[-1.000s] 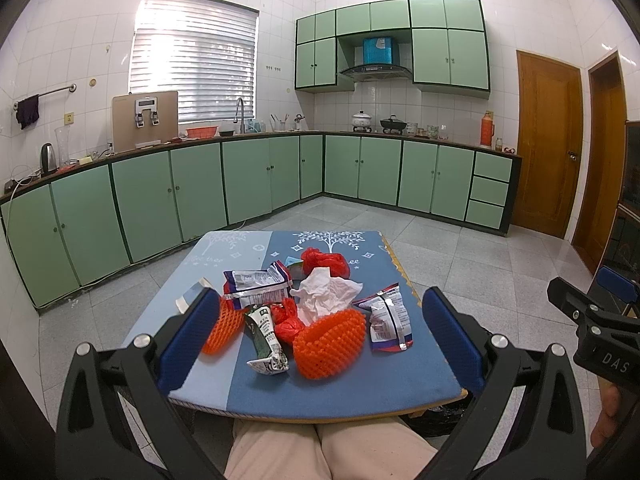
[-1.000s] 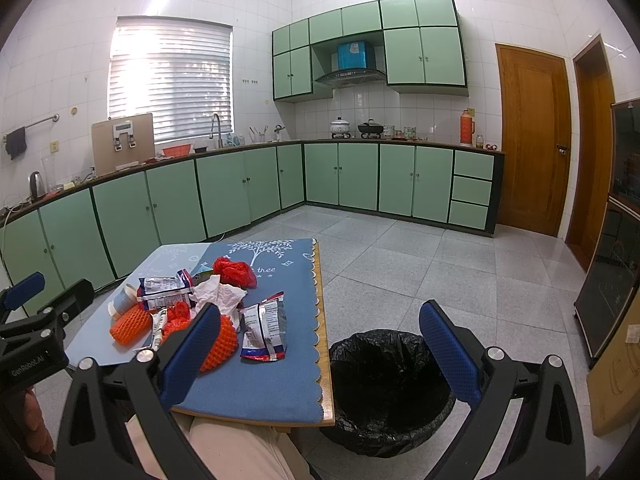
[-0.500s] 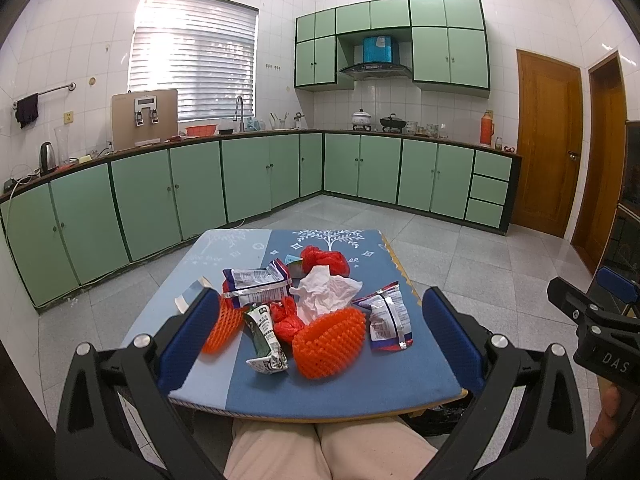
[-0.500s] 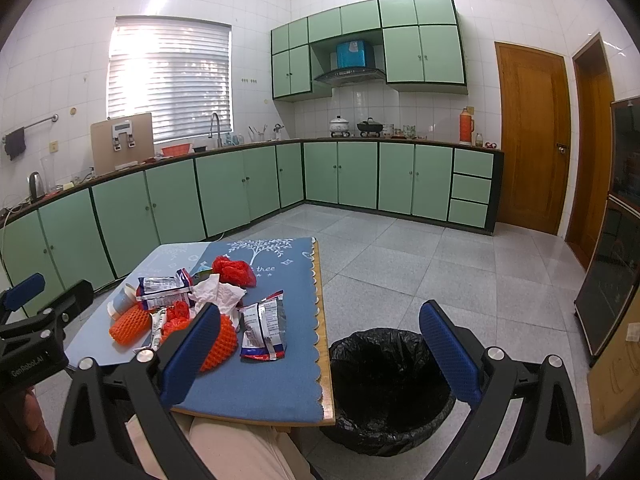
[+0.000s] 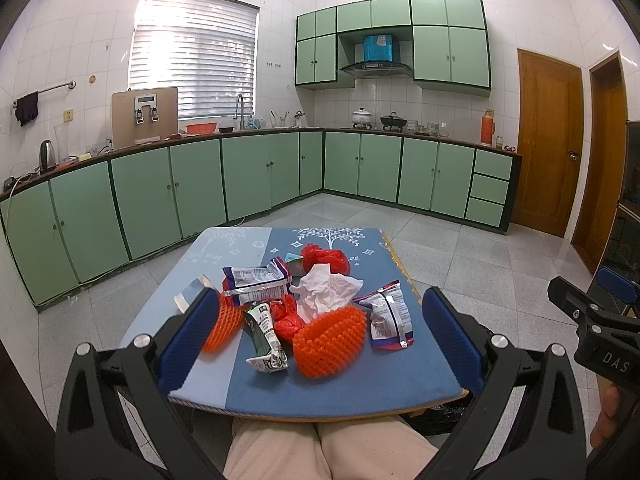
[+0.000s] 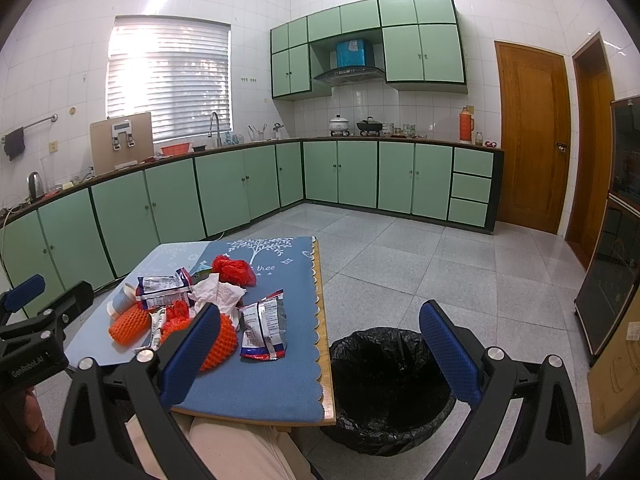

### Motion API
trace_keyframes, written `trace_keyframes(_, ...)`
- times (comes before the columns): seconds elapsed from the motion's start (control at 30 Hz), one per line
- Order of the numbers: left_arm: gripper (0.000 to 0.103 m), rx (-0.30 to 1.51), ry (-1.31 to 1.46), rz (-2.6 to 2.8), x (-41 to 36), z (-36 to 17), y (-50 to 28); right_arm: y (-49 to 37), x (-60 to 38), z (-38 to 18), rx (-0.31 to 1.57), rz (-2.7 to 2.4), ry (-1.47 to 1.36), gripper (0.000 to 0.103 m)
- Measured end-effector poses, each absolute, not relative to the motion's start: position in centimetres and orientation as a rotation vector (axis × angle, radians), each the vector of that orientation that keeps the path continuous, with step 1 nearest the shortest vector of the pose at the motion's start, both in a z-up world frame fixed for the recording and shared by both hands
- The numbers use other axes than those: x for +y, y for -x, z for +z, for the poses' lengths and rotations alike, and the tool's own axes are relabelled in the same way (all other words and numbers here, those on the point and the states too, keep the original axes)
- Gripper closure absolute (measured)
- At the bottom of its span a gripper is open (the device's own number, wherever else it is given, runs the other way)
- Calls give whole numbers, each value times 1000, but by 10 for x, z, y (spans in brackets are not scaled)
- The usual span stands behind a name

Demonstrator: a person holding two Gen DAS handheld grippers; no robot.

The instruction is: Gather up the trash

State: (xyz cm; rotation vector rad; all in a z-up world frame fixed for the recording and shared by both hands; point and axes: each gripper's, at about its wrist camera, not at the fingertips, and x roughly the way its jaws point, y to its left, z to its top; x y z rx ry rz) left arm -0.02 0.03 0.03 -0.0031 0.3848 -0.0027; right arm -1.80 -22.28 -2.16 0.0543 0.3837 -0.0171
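Kitchen, white glazed wall tiles [image 5: 520, 8] floor to ceiling. Pale grey speckled floor tiles [image 6: 460, 264], glossy. L-shaped run of mint-green base cabinets with dark trim [image 5: 360, 168] under a dark countertop [image 5: 440, 141]; matching mint-green wall cabinets [image 6: 420, 52] around a range hood with a blue box above [image 6: 350, 70]. Window with white slatted blinds [image 5: 196, 56], bright daylight behind. Chrome tap [image 5: 240, 110] below it. White pot [image 5: 362, 116] and black wok [image 5: 393, 121] on the hob. Orange thermos flask [image 6: 466, 124] near the counter's end. Two brown wooden doors [image 6: 530, 136] at right. Dark cloth on a wall rail [image 5: 27, 108], far left.
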Motion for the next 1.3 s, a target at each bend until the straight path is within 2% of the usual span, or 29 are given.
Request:
trace_keyframes(0.73,5,391,6,0,5,-11,-2,16,-220,-28,390,-14,-53,6)
trace_keyframes(1.13,5,366,-19,136,42,-42,-48,-27,-217,-47,393,47,-59,6)
trace_keyframes(1.3,5,395,-33,120,53,-63,-68,-61,-208,-67,422,94,-51,12)
